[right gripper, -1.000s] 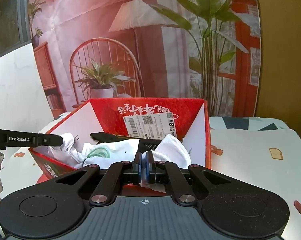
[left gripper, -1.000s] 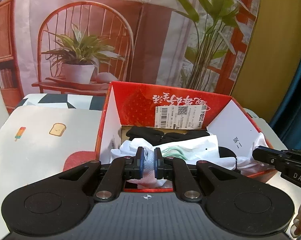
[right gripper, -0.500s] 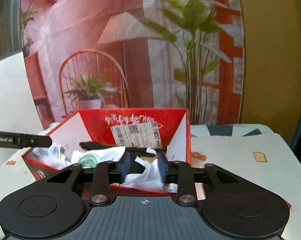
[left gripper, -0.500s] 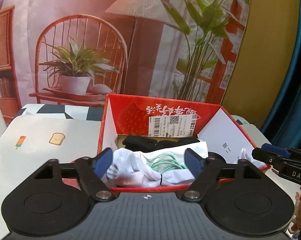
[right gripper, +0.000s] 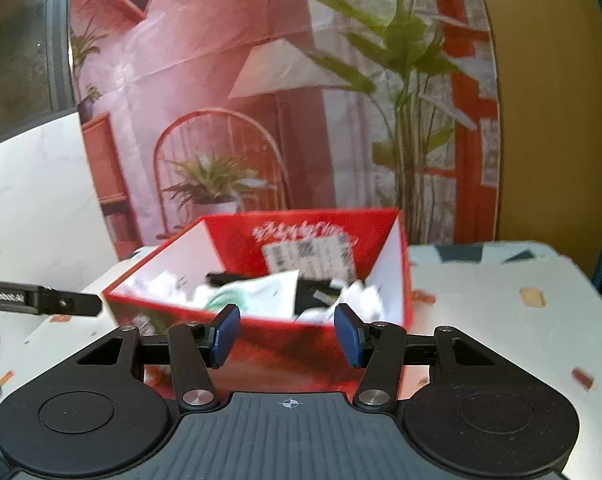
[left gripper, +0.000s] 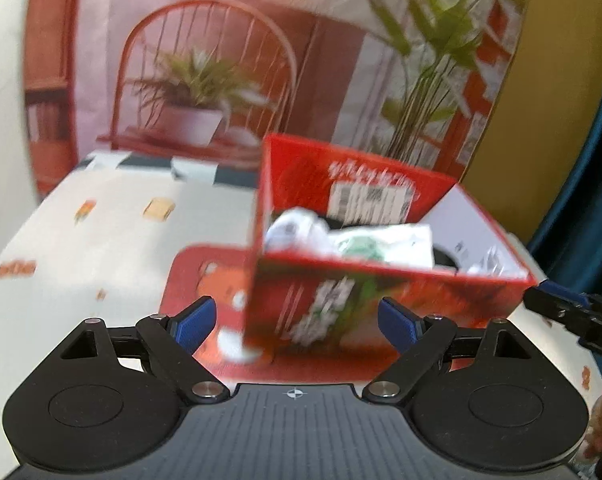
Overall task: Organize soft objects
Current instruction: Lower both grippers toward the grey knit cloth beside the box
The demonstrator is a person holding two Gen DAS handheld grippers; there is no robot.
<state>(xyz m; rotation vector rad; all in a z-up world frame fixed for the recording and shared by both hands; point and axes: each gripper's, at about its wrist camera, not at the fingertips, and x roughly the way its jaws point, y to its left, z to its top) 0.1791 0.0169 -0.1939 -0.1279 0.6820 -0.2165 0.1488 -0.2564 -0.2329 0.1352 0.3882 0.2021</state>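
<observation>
White soft cloths (left gripper: 353,236) lie bunched with something black inside the open red cardboard box (left gripper: 365,304) on the desk (left gripper: 101,248). Just in front of the box, the left claw (left gripper: 295,324) is spread wide and the right claw (right gripper: 287,334) is partly spread. Both have just been opening, with nothing pinched between their blue pads (right gripper: 225,334).

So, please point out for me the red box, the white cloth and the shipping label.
Red box (right gripper: 301,344): right wrist view, on its near outer wall.
White cloth (right gripper: 273,292): right wrist view, on the flat middle fold.
Shipping label (left gripper: 371,204): left wrist view, on the label's middle.
</observation>
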